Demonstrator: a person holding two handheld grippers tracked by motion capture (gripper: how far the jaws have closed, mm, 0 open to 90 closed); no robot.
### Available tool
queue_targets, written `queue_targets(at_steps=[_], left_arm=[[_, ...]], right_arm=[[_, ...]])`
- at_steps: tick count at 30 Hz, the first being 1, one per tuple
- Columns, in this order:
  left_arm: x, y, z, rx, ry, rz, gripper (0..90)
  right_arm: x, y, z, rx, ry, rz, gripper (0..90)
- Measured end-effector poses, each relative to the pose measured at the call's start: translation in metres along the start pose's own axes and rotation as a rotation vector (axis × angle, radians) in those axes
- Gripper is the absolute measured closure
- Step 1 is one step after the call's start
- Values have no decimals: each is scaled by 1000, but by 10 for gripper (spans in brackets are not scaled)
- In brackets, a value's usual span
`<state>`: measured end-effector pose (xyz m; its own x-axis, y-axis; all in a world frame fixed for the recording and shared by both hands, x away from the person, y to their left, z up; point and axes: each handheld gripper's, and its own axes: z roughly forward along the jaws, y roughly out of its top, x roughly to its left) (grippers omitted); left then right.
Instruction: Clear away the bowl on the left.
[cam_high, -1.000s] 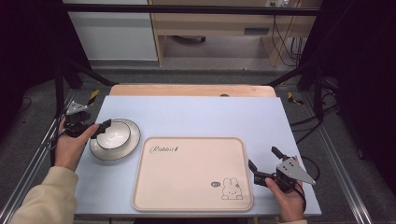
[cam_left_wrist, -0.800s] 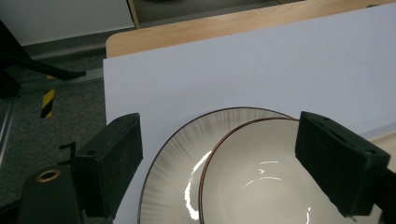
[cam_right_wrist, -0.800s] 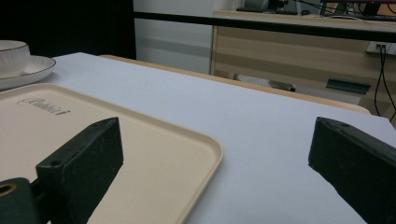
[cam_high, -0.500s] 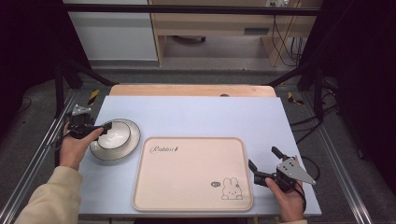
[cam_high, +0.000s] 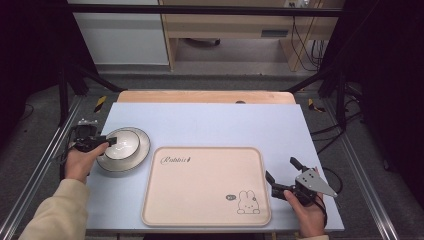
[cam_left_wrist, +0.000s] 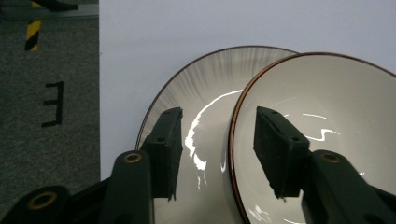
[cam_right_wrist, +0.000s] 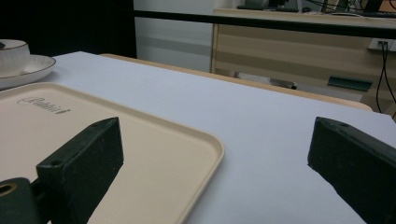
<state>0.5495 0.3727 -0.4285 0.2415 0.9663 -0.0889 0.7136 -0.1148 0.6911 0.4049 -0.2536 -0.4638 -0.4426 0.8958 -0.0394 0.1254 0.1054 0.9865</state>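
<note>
The bowl (cam_left_wrist: 322, 140), white inside with a thin brown rim, sat on a ribbed white plate (cam_left_wrist: 205, 88) at the left side of the pale blue table (cam_high: 215, 122), just beside the left edge of a cream tray (cam_high: 200, 200) printed with a small rabbit. My left gripper (cam_left_wrist: 217, 140) had come down over the bowl's near wall, one black jaw outside the rim above the plate, the other inside the bowl; the jaws had just been closing, with the rim standing between them, though a gap showed on either side and the pads did not yet press on it. From the high view, my left hand (cam_high: 80, 160) reached in from the table's left edge, its cream sleeve (cam_high: 55, 215) trailing back to the bottom corner. My right gripper (cam_high: 282, 175) rested low at the tray's right edge, jaws spread wide and holding nothing, with bare table and the tray's corner between them. A wooden cabinet (cam_right_wrist: 299, 51) stood beyond the table.
</note>
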Motion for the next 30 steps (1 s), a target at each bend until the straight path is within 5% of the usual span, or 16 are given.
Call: queue_targets(at_steps=[8,11,19,30], left_arm=[[-2,-3,8,74,-7,-30,676],[-1,-3,8,80,-36,-50,803],[1,-3,3,71,-75,-99,831],[1,-2,-6,55,-67,-87,828]], right_arm=[[1,1,0,-3,6,-3,35],[1,1,0,-4,7,-1,35],[1,1,0,-2,9,-6,35],[2,1,0,0,9,-8,36]])
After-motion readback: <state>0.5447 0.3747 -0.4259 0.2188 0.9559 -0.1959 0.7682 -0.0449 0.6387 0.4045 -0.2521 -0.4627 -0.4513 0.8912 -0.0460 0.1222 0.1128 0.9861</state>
